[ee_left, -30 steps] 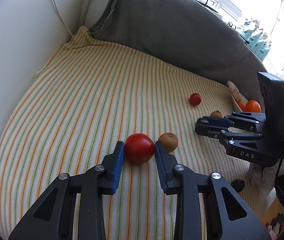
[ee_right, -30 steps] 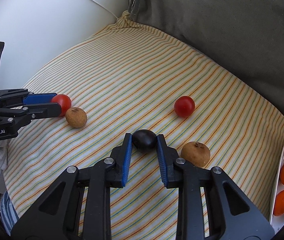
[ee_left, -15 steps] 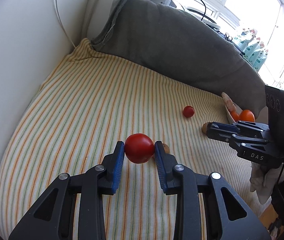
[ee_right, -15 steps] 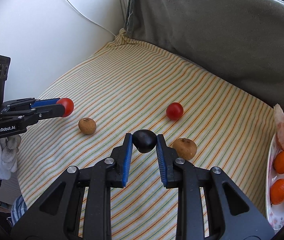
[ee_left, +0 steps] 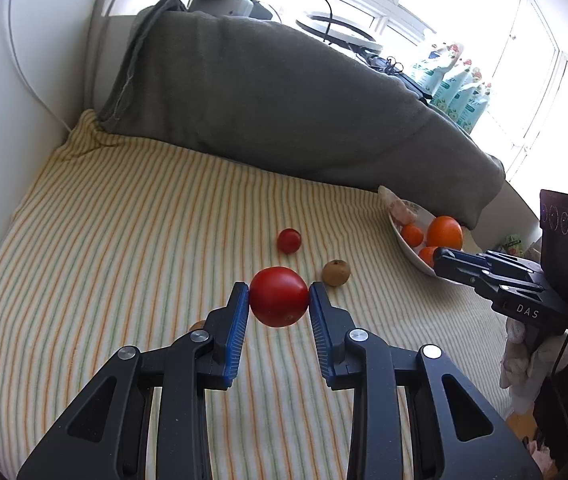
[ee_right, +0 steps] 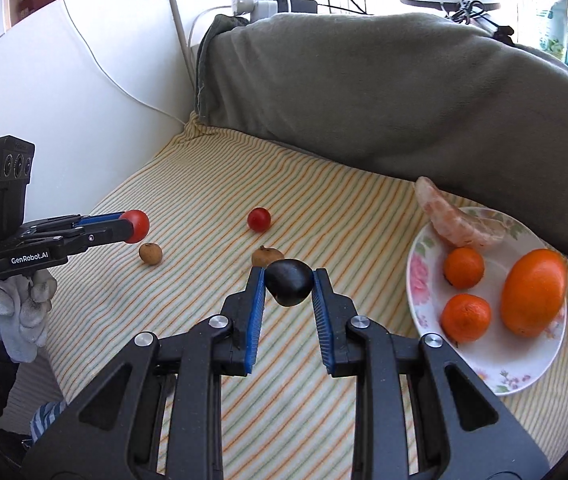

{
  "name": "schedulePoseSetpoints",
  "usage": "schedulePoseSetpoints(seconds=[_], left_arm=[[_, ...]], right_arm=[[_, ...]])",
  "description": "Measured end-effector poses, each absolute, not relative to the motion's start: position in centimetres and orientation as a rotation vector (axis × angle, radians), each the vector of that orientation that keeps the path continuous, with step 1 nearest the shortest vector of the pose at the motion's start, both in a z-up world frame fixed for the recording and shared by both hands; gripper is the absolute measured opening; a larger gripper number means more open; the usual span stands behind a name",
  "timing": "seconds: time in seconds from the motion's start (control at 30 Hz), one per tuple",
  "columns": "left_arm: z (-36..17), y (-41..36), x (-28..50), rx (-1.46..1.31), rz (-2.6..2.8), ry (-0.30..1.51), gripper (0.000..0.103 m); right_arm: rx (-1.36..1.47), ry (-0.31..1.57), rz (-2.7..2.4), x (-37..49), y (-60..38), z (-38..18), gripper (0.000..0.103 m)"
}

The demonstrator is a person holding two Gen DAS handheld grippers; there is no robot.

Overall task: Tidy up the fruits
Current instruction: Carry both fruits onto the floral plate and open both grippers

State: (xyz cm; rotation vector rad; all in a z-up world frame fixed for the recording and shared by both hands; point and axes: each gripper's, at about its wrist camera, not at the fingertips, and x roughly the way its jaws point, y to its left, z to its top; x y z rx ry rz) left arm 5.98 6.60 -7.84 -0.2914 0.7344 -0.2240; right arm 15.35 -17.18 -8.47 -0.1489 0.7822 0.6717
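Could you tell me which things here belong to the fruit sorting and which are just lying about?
Part of the job:
- red tomato in the left hand-held gripper
- dark fruit in the right hand-held gripper
- small red tomato
- two brown fruits
- floral plate of oranges

Just lying about:
- grey blanket
- power strip
- white cable

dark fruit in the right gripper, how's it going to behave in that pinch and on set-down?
The dark fruit looks smooth and glossy, so it may slip between the right gripper's pads. Its rounded, tapered shape is held only at its widest part; it could pivot. Set on the plate, it would likely roll toward the oranges.
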Motion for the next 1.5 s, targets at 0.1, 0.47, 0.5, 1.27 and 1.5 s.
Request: schedulePoseSetpoints(seconds=[0.1,0.47,0.5,1.27,1.5], left_arm=[[-7.2,4.8,6.9,-0.278,-0.267,0.726,0.029],[-5.9,-2.1,10.9,-0.226,-0.400,0.722,0.029],[-5.8,-2.9,11.4,-0.218,-0.412,0.724,0.029],[-7.3,-12.6,17.5,-0.098,-0.493,0.835,0.029],[-7.1,-12.7,17.8,-0.106,-0.492,0.837,0.029]], right_arm=[[-0.135,0.769,0.623,15.0,-19.5,-7.9,0.025],[-0.051,0.771,0.485,15.3,-27.4,-8.0,0.025],[-0.042,0.773,0.474,15.5,-27.9,-8.0,0.025],[-0.010,0.790,0.390,17.1,-32.2,-9.9,0.025],[-0.028,0.788,0.396,17.3,-31.7,-10.0,0.025]])
